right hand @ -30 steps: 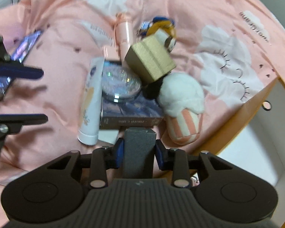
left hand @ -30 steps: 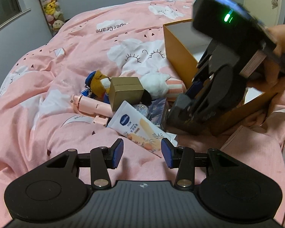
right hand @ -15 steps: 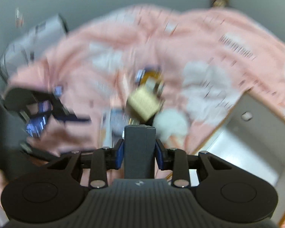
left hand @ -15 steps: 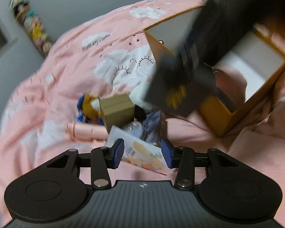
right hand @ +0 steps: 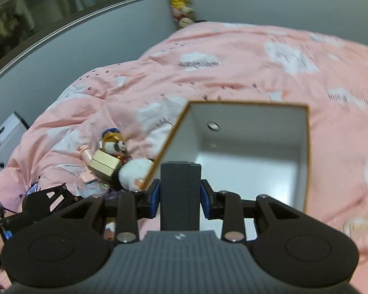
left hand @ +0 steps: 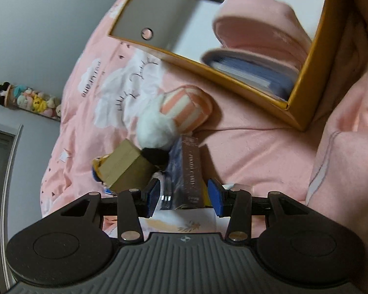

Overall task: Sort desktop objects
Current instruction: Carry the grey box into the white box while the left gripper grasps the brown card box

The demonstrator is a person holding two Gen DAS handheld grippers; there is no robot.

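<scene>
Right tool (right hand: 180,194) pinches a matte grey rectangular block (right hand: 180,196) above the orange-edged cardboard box (right hand: 252,152); left tool (left hand: 184,197) spread

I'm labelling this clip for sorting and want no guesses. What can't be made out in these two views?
- Grey box in the right gripper: its lower end is hidden behind the gripper body; in the left view the top edge cuts it off.
- Book between the left gripper's fingers: title too small and blurred; whether the pads touch it is unclear.
- Orange box: contents smeared by blur in the left view.
- Tube: mostly hidden under the left gripper.
</scene>
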